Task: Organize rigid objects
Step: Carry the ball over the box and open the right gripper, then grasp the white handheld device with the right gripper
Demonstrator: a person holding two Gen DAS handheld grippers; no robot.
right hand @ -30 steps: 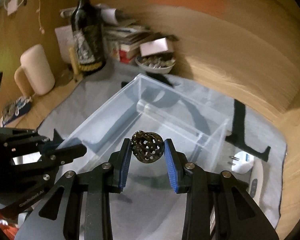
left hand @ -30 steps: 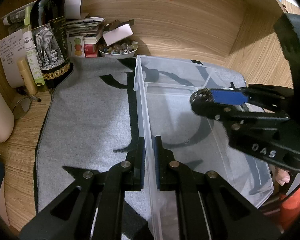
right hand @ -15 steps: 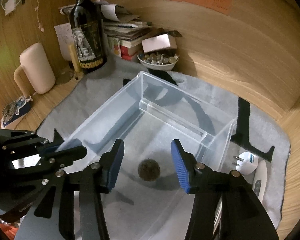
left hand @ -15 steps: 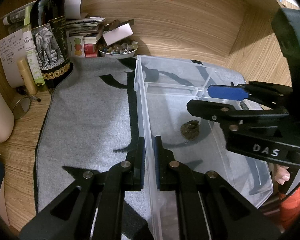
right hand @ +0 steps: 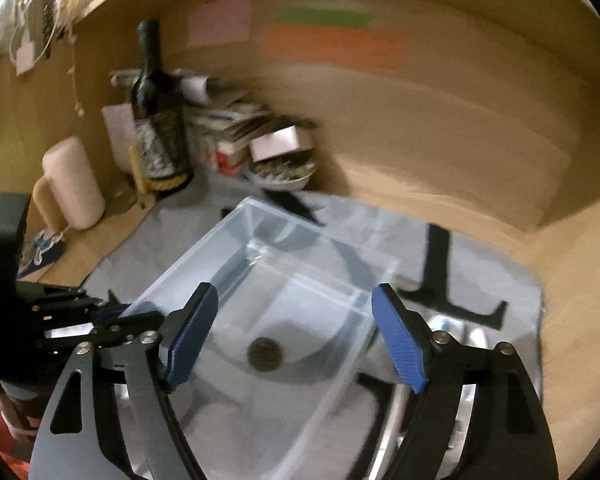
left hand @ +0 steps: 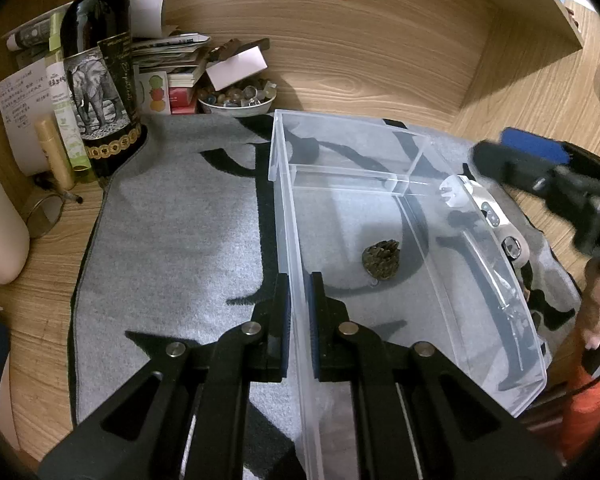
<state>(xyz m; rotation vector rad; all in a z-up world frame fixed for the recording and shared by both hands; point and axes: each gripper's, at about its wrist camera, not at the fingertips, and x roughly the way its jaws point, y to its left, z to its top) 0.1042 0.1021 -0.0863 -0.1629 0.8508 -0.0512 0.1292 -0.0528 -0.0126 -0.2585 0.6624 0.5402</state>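
A clear plastic bin lies on a grey mat. A small dark perforated ball rests on the bin's floor. My left gripper is shut on the bin's left wall near its front. My right gripper is open wide and empty, held above the bin's right side; in the left wrist view it shows at the right edge, blurred. A white plug and a silver device lie on the mat just right of the bin.
A dark wine bottle, a stack of books and papers and a bowl of small stones stand at the back left. A beige mug stands at the left. Wooden walls close in behind and right.
My right gripper let go of the ball, which fell onto the bin's floor. It then opened wider and drew back up and to the right. My left gripper kept its hold.
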